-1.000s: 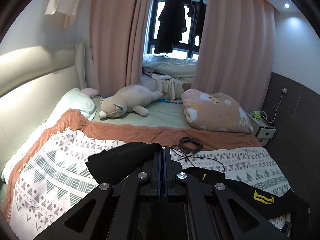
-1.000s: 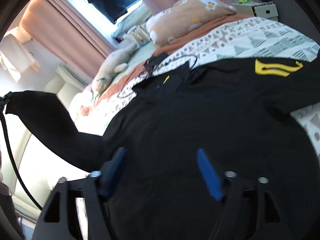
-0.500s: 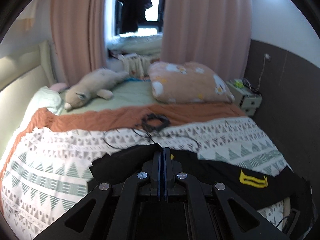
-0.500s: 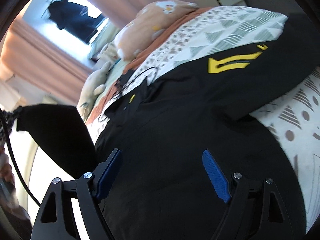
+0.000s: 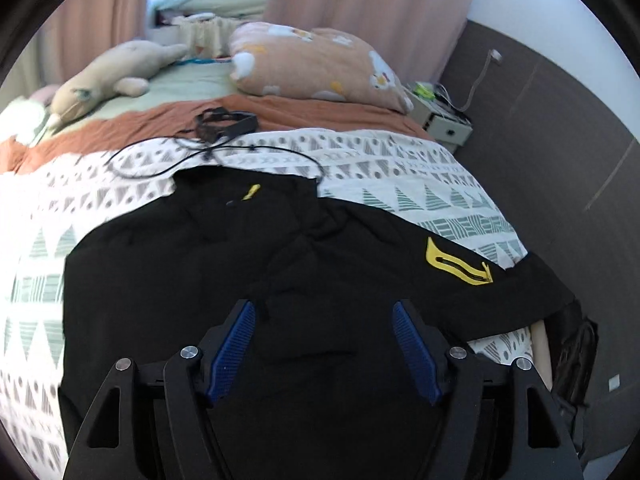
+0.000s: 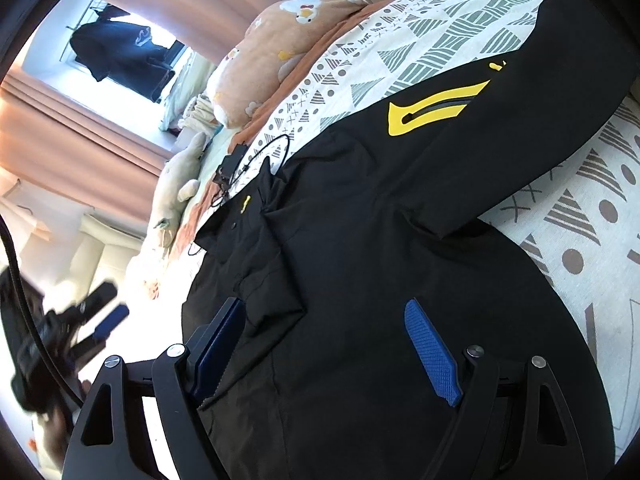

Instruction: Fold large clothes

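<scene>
A large black jacket (image 5: 192, 264) with a yellow sleeve mark (image 5: 456, 266) lies spread on the patterned bedspread (image 5: 420, 200). My left gripper (image 5: 323, 308) hangs over the jacket's middle. Its jaws are opening, the blue pads (image 5: 234, 344) stand wide apart, and only flat fabric lies below them. A folded sleeve (image 6: 272, 280) rests across the jacket's body (image 6: 380, 240). My right gripper (image 6: 324, 304) hovers open over the jacket's lower part and holds nothing. The left gripper (image 6: 100, 320) shows blurred at the left edge of the right wrist view.
A black cable and strap (image 5: 224, 124) lie on the bedspread just beyond the collar. Further back are a peach pillow (image 5: 316, 64) and a plush toy (image 5: 112, 76). A bedside cabinet (image 5: 444, 120), a dark wall and a black bag (image 5: 576, 356) border the bed's right side.
My left gripper, shut on the black sleeve before, has swung down over the jacket and opened, and the sleeve now lies on the jacket. My right gripper rolled a little and stays open.
</scene>
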A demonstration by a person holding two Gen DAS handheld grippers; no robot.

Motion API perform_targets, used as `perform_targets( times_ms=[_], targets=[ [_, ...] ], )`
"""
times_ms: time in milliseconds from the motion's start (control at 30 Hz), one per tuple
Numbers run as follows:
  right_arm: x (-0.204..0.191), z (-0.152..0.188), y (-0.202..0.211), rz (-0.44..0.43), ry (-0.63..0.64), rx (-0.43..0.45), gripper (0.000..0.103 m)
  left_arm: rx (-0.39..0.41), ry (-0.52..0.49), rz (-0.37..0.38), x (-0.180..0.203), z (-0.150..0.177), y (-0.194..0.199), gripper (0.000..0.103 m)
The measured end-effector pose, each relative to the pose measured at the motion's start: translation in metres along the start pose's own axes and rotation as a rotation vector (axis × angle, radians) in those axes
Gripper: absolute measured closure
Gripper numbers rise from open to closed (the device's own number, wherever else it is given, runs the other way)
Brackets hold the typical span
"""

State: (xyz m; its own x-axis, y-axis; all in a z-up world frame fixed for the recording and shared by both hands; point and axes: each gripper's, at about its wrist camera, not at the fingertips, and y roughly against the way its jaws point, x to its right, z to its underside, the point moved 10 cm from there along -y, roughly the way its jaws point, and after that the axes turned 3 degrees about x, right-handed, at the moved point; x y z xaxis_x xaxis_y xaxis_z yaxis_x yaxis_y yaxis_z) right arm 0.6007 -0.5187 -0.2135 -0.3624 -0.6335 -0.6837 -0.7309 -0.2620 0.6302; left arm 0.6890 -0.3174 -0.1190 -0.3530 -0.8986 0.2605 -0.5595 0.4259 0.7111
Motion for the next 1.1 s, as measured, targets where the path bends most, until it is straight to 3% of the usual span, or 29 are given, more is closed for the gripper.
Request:
perform_targets(
  times_ms=[233, 367, 733, 833, 1100],
  targets=[
    [-0.034, 0.013, -0.011, -0.022, 0.117, 0.0, 0.02, 0.099, 0.133, -0.109, -0.066, 0.047, 0.043, 0.031],
    [-0.052, 0.019, -0.017, 0.017, 0.218, 0.026, 0.02, 0.13, 0.178, -0.187, -0.11, 0.071, 0.062, 0.031],
    [-0.099, 0.046, -0.047, 0.157, 0.504, 0.059, 0.021, 0.165, 0.354, -0.212, -0.22, 0.104, 0.082, 0.041],
    [-0.111, 0.058, -0.06, 0.18, 0.56, 0.052, 0.021, 0.145, 0.392, -0.223, -0.239, 0.111, 0.079, 0.05],
    [-0.121, 0.087, -0.106, 0.255, 0.618, -0.016, 0.021, 0.124, 0.47, -0.242, -0.27, 0.127, 0.068, 0.051]
  ],
)
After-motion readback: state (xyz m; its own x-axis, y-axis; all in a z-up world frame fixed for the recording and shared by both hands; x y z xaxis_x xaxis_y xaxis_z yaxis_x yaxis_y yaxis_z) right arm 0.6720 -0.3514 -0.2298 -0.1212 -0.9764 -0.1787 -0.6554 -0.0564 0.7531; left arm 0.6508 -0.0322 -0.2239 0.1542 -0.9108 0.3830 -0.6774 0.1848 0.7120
